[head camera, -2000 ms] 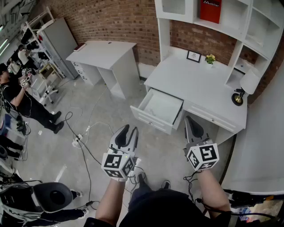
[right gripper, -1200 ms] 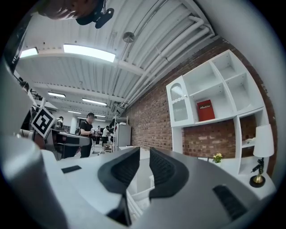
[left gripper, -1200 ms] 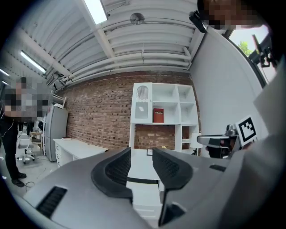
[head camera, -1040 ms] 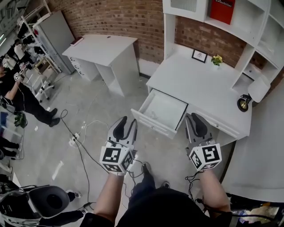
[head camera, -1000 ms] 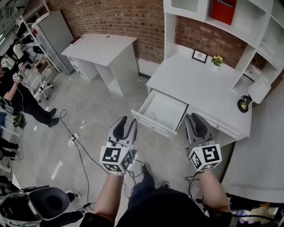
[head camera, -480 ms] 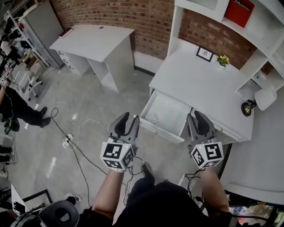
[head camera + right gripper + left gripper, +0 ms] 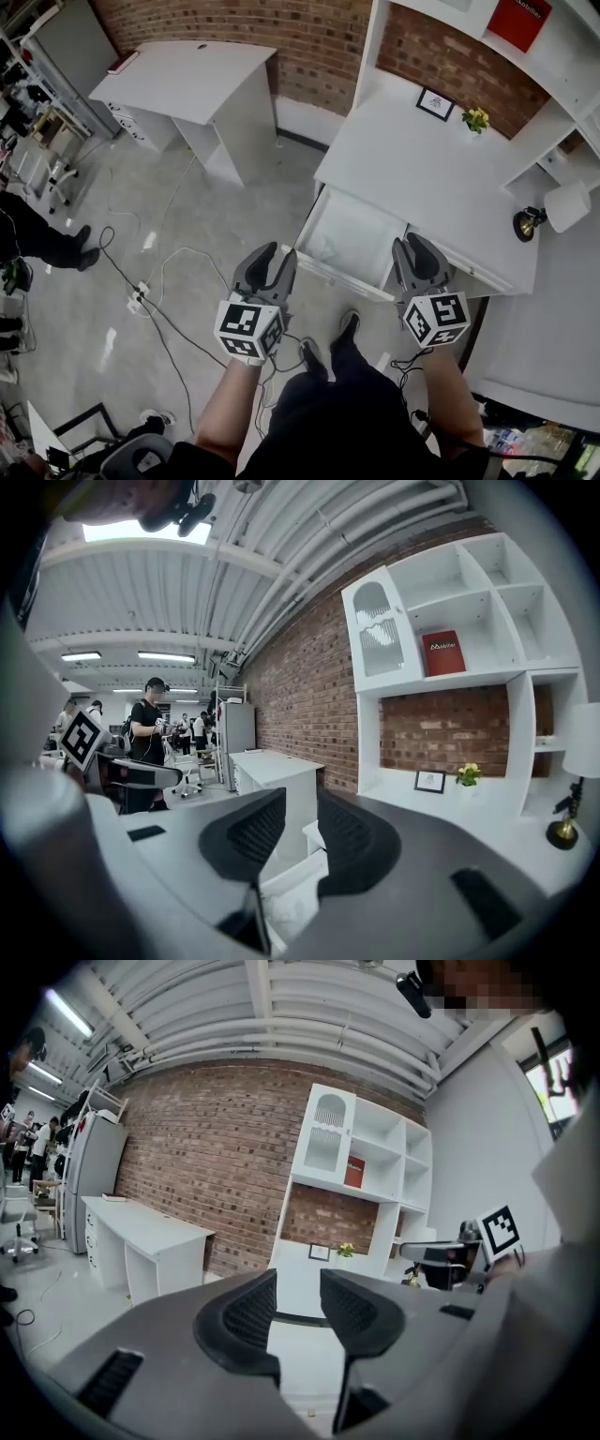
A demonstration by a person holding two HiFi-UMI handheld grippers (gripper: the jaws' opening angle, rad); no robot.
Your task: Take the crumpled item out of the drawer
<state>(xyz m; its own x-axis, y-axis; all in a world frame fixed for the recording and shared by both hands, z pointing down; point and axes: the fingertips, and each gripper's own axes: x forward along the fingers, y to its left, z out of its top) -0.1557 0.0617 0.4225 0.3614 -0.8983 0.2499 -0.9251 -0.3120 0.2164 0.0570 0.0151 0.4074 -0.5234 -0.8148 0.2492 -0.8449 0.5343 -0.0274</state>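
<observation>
Head view: crumpled item lies in the drawer's front-left corner — nearer the left claw, open and empty; right claw has just been opening — empty too.

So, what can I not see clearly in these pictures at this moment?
Crumpled item: head view, only a faint pale patch in the white drawer; too small to identify.
Framed picture: head view, its image too small.
Red book: head view, cut by the top edge.
</observation>
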